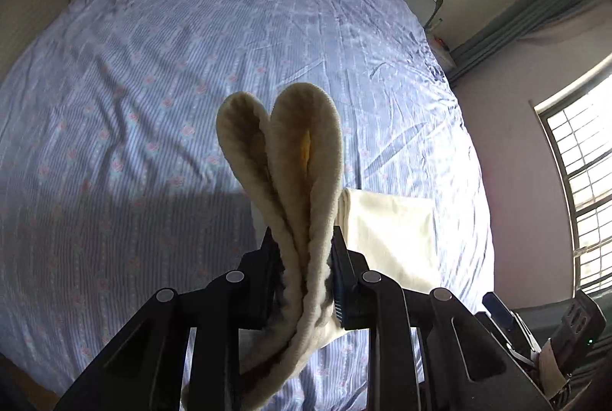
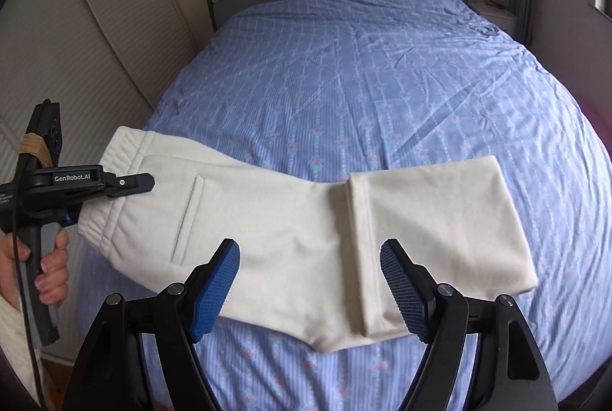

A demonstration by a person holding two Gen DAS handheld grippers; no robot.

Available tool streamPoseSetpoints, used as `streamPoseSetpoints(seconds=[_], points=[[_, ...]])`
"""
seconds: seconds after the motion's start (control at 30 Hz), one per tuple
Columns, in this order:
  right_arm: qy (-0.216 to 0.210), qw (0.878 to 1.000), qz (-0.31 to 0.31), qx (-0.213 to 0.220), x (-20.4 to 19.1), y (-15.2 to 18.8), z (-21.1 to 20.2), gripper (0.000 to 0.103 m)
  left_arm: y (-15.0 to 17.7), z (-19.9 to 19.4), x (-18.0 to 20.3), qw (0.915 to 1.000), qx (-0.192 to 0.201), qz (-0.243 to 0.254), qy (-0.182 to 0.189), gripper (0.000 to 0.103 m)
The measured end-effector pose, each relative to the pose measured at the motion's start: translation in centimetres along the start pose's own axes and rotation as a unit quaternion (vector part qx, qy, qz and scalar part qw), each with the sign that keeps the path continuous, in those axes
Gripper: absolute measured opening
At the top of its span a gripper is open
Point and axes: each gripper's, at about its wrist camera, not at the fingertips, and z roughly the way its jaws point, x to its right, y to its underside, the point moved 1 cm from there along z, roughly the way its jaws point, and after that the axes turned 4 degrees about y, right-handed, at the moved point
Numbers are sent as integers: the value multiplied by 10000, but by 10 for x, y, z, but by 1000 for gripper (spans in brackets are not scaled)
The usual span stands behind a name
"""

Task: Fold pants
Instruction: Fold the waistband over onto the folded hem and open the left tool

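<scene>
Clamping the ribbed waistband (image 1: 290,158) of the cream pants, the left tool (image 1: 302,273) has its two pads pressed onto the doubled elastic band, which loops out ahead of the fingers in the left wrist view. Beyond the waistband lies the blue patterned bed sheet (image 1: 153,66); a flat folded portion of the pants rests on it just right of the tool.

In the right wrist view, the cream pants (image 2: 290,227) lie across the near part of the bed (image 2: 382,74), waistband end raised off the sheet at the left, leg end already folded back over itself at the right. The left tool (image 2: 126,183), held by a hand (image 2: 49,269), grips the waistband edge. The right tool (image 2: 310,288) hovers above the pants' middle, its blue pads wide apart and holding nothing.

Judgement: the step in hand is the fold of the waistband end over the folded legs. The next move calls for carrying the waistband toward the folded leg end, with the right tool free to pin or smooth the middle.
</scene>
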Motion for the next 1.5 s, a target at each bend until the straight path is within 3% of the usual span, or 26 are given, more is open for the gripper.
streamPoseSetpoints(seconds=[0.2,0.43,0.6,0.97,1.03,1.1,1.2,1.33,1.5], points=[[-168,9985,410,314,90,-4,-51,77,-2,42,99,9980,-54,318,-547,25],[-157,9981,433,404,195,-11,-78,77,18,105,193,9940,-237,323,-1016,25],[-42,9980,573,265,266,-14,-79,77,32,167,236,9830,-535,409,-1706,26],[-83,9951,976,-103,361,-13,-45,77,45,281,294,9608,-1311,418,-2405,29],[-42,9945,1036,-141,370,-13,-37,77,49,303,301,9573,-1619,494,-2342,35],[1,9933,1135,-211,379,-11,-29,77,52,316,308,9605,-1812,447,-2067,50],[46,9913,1261,-379,388,-6,-18,77,51,316,320,9626,-1647,601,-2064,67],[78,9915,1208,-481,387,-2,-9,77,52,293,317,9645,-1350,1104,-1983,67],[-151,9947,847,-554,365,-6,12,77,61,253,264,9734,-1027,1208,-1651,68]])
